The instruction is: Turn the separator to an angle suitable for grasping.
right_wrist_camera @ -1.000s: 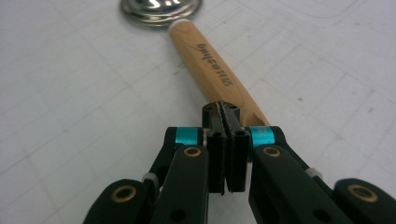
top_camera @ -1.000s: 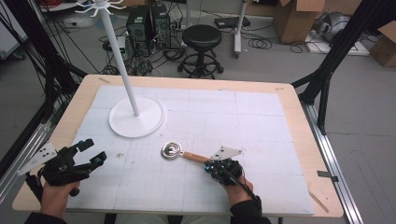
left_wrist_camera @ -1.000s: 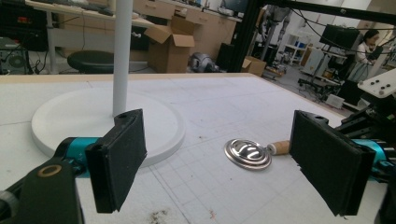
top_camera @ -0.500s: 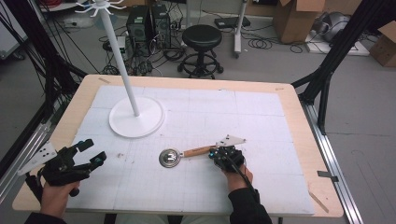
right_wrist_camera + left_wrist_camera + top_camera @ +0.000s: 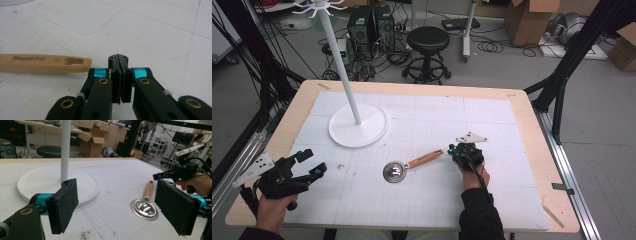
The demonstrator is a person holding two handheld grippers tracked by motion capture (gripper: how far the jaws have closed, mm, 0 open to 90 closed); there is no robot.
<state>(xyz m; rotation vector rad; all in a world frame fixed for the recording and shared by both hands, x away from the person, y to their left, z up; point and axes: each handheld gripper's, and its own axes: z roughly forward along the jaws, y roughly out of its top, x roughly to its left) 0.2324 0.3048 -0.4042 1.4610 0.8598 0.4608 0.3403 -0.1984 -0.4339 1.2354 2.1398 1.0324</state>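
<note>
Since the earlier frames, the right gripper (image 5: 455,148) has shifted away from the left gripper, and the ladle (image 5: 409,165) has swung with it: its metal bowl now lies nearer the table's front edge and its wooden handle (image 5: 425,158) points up-right toward the right gripper. The right hand (image 5: 472,172) reaches in from the bottom edge with the forearm nearly straight, gripper low over the white mat (image 5: 492,125). Its jaws are pressed together with nothing between them; the handle tip (image 5: 77,63) lies just beside them, apart. The left hand (image 5: 274,210) holds the left gripper (image 5: 309,164) near the table's front left corner, jaws wide apart and empty. The white stand (image 5: 358,125) sits behind the ladle. The ladle's inside is hard to make out from the reflections.
</note>
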